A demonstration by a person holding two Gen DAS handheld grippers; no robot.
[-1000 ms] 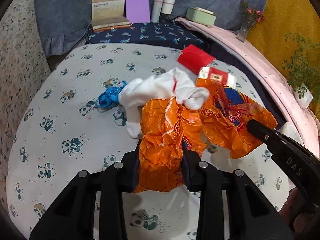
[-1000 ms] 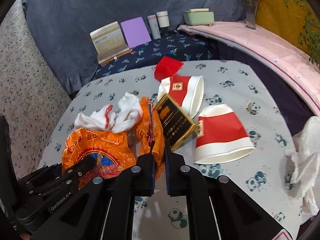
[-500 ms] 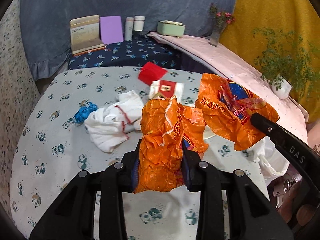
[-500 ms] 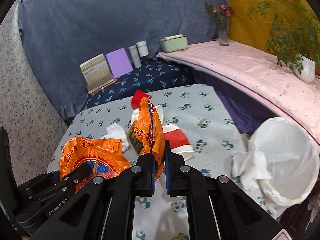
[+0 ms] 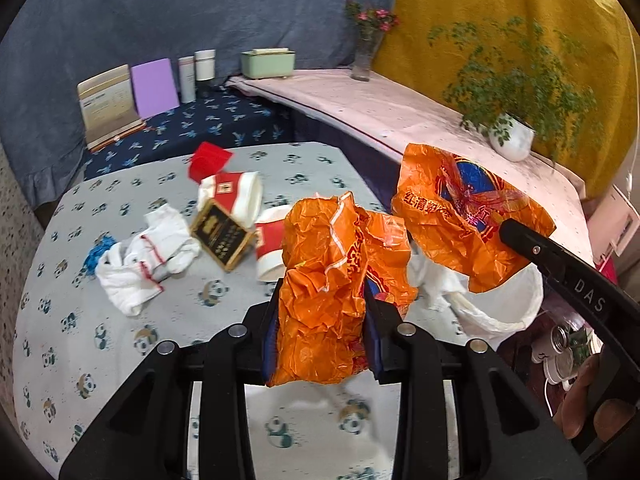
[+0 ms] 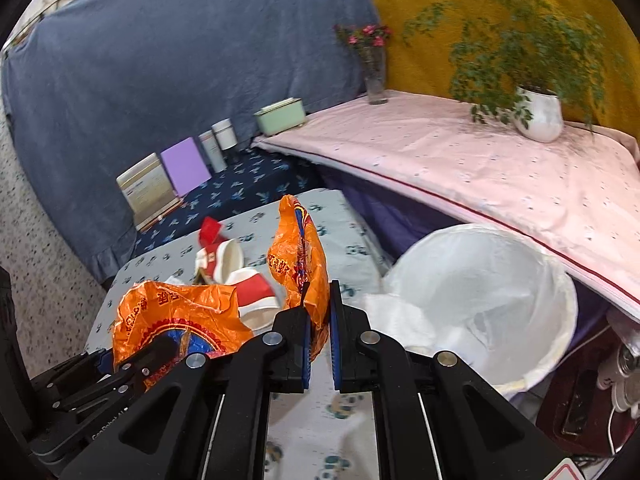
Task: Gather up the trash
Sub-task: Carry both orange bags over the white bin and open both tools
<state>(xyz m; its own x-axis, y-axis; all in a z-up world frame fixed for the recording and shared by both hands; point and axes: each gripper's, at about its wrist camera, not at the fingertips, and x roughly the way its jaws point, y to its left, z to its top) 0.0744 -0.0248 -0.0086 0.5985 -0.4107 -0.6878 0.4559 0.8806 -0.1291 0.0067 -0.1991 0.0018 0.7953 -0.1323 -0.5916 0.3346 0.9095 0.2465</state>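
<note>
Both grippers hold one crumpled orange plastic bag point(image 5: 328, 292) up above the panda-print table point(image 5: 120, 340). My left gripper point(image 5: 322, 312) is shut on one end of it. My right gripper point(image 6: 320, 320) is shut on the other end point(image 6: 298, 256), which also shows in the left wrist view point(image 5: 464, 216). A white-lined trash bin point(image 6: 500, 300) stands off the table's right edge, just right of the right gripper. On the table lie two red-and-white paper cups point(image 5: 236, 196), a dark gold-edged box point(image 5: 222, 236), a white cloth point(image 5: 144, 256) and a red packet point(image 5: 208, 160).
A blue scrap point(image 5: 96, 250) lies left of the white cloth. A pink-covered ledge point(image 6: 480, 160) carries a potted plant point(image 6: 536, 112), a vase point(image 6: 374, 76) and a green box point(image 6: 280, 116). Books and tubes point(image 5: 152, 88) stand at the back.
Both grippers have lifted the orange bag and swung right, away from the table's middle; the white-lined bin has come closer in the right wrist view.
</note>
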